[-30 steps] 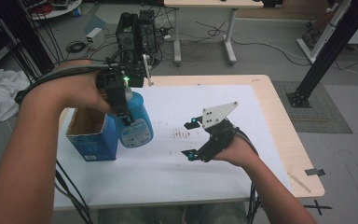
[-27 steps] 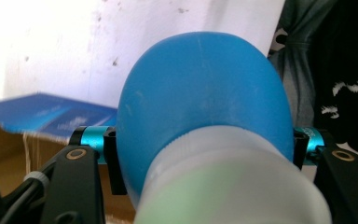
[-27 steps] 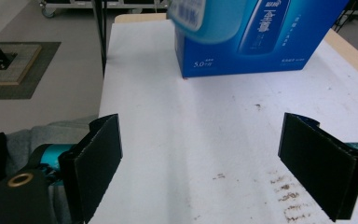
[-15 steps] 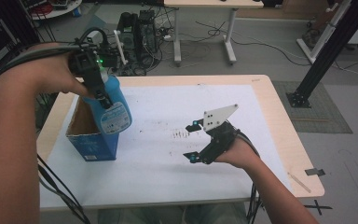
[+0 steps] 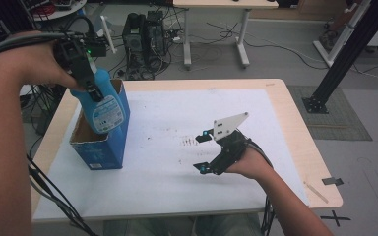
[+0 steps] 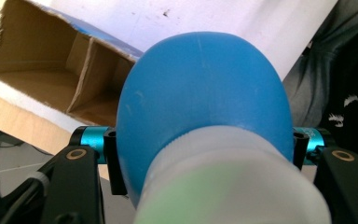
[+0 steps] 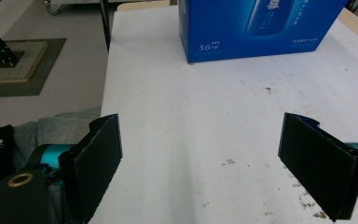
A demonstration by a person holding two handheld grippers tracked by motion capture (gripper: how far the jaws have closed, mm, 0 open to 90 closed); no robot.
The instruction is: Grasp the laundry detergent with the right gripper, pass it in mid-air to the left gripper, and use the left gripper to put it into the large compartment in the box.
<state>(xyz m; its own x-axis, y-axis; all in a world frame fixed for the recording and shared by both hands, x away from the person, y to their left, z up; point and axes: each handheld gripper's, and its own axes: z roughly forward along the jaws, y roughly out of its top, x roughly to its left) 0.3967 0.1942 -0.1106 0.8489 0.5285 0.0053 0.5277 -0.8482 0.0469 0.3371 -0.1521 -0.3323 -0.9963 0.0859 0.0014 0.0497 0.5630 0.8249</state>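
**Operator:** Blue plastic bottle (image 5: 101, 101), white-capped end toward the camera in the left gripper view. Confirm status.

**Supervisor:** The left tool (image 5: 92, 88) is clamped on the bottle just below the cap; both jaws press its sides, as the left gripper view shows. In the high view the bottle sits at upper left of the frame, tilted, with its base inside the open top of the blue cardboard box (image 5: 103, 152). The box stands upright on the white sheet (image 5: 167, 187) covering the table (image 5: 295, 113), near the left edge.

**Operator:** And the right tool (image 5: 202, 151)?

**Supervisor:** Jaws wide apart, nothing between them. It is held low over the sheet at lower centre of the frame, well apart from the box, pointing toward it.

**Operator:** Procedure for the step in hand?

**Supervisor:** My reading is that the bottle is being loaded into the box. Recommended method:
1. Bring the bottle upright first; at the present tilt its shoulder is likely to catch the cardboard rim.
2. The left gripper view shows an inner divider (image 6: 81, 74). Aim the base at one compartment, not at the divider edge.
3. Lower slowly, keeping the clamp firm until the base rests on the box floor.
4. The box is light and unsupported and may tip or slide. Consider bracing its near side with the right tool.
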